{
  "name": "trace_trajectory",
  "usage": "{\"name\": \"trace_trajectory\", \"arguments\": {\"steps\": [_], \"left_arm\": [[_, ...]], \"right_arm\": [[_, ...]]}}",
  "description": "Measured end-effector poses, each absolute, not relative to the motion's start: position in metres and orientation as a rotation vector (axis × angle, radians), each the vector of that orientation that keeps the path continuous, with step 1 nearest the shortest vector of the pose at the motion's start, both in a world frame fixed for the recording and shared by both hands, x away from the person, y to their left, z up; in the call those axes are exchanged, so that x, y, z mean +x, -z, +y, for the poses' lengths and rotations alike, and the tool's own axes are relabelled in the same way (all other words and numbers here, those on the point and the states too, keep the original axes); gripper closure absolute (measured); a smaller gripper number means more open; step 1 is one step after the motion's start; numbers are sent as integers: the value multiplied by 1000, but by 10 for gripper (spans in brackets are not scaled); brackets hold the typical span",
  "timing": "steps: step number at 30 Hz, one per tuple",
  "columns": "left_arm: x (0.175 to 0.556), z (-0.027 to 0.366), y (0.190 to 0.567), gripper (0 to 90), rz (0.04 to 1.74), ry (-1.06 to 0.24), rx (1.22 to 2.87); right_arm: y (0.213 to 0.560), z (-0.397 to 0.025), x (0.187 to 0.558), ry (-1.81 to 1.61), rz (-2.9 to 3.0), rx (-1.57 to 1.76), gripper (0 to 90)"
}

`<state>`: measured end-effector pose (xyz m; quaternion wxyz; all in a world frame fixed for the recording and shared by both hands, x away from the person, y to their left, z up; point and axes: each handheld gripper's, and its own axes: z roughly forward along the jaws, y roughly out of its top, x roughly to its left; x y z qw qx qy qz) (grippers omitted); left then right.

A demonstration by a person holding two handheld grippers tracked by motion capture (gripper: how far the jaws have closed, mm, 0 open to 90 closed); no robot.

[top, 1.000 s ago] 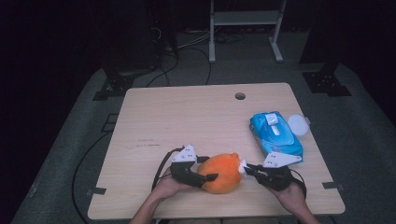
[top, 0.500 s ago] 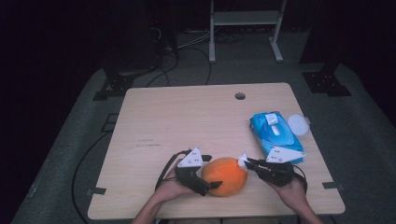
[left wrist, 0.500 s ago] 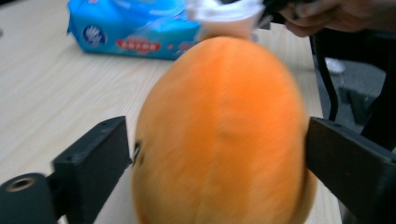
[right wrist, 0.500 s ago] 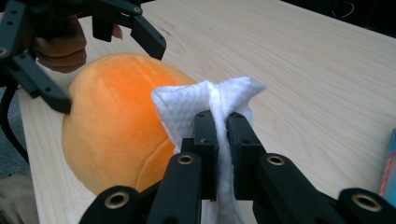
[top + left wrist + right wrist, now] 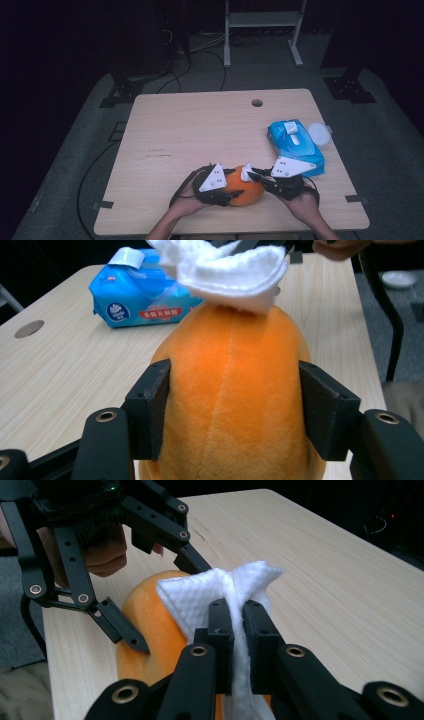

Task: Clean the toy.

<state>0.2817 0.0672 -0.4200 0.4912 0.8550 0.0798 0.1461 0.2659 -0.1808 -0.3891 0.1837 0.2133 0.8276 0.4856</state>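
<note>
The orange plush fruit-shaped toy [image 5: 235, 400] lies at the counter's [image 5: 200, 130] six o'clock edge, clamped across its middle by the left tool [image 5: 235, 415]. It looks soft, light and squashy. The right tool [image 5: 239, 630] pinches a thin, limp white wipe [image 5: 210, 592] against the toy's top.

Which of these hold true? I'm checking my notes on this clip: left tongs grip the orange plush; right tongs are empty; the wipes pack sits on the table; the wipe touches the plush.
1. The left tongs grip the orange plush: true.
2. The right tongs are empty: false, they pinch a white wipe.
3. The blue wipes pack sits on the table: true.
4. The wipe touches the plush: true.
5. The pack is left of the plush: false, right.
</note>
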Motion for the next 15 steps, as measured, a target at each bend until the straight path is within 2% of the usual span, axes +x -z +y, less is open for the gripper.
{"name": "trace_trajectory", "arguments": {"steps": [5, 10, 12, 15], "left_arm": [[289, 78, 426, 301, 226, -258, 2066], [303, 78, 430, 82, 356, -116, 2043], [305, 76, 435, 87, 374, -81, 2046], [301, 76, 434, 236, 344, -126, 2046]], "right_arm": [[400, -196, 272, -1339, 2338, 677, 828], [411, -214, 272, -1355, 2328, 751, 828], [411, -213, 272, -1363, 2329, 756, 828], [408, -208, 272, -1366, 2327, 737, 829]]}}
